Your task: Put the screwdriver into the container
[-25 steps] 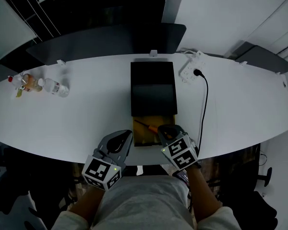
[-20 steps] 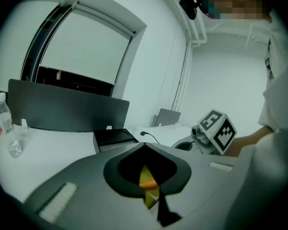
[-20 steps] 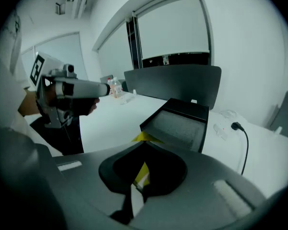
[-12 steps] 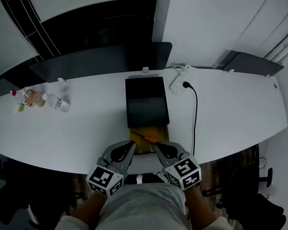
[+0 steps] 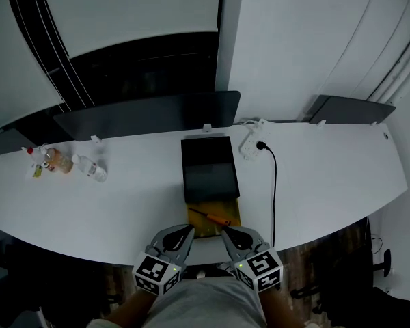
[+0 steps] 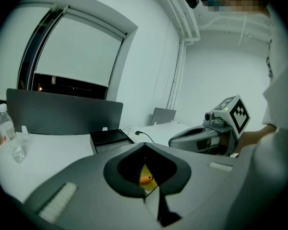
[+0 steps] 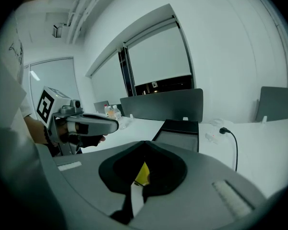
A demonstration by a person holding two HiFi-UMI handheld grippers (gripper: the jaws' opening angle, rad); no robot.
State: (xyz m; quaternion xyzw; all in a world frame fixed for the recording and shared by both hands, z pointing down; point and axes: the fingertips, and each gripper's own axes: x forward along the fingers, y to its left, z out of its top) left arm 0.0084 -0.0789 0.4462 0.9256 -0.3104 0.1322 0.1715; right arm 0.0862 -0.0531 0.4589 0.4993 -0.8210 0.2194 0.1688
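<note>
Two grippers, the left gripper (image 5: 188,230) and the right gripper (image 5: 226,231), hang at the near edge of the white table (image 5: 123,197), both clenched on nothing. Each bears one cube (image 5: 156,273) with black-and-white square markers, the only print I can make out. One screwdriver (image 5: 213,216), with orange handle and thin dark shaft, lies slanted in the yellow near compartment of the single black container (image 5: 207,169). Two bottles (image 5: 91,169) stand far left; one power strip (image 5: 254,142) with one black cable (image 5: 274,183) lies right of the container
</note>
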